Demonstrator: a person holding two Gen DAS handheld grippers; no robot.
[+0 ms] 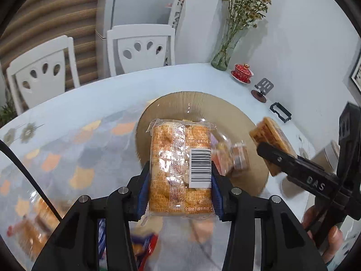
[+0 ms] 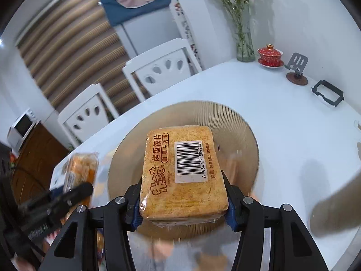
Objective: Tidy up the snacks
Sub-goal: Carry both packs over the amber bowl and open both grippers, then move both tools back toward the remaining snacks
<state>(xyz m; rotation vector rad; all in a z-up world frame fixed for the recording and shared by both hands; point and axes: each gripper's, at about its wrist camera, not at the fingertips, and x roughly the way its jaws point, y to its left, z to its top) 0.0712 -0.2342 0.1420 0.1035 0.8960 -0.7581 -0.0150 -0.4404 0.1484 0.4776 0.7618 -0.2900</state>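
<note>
Round tray point(image 1: 227, 103): brown, ridged rim, on the white table point(image 1: 117, 99); holds a clear-wrapped snack point(image 1: 234, 155), blurred, contents not legible.
Left gripper point(image 1: 180, 187): jaws clamped on the orange cracker packet point(image 1: 180, 167), barcode side up, held above the tray's near edge.
Right gripper point(image 2: 182, 201): jaws clamped on the toasted bun-slice packet point(image 2: 182, 164), label up, held over the tray centre, clear of its surface.
Table, near edge: further snack packets point(image 1: 36, 214), blurred.
Table, far corner: glass vase point(image 2: 244, 45) with dried flowers; red lidded teacup point(image 2: 270, 55) on saucer; phone stand point(image 2: 297, 70).
</note>
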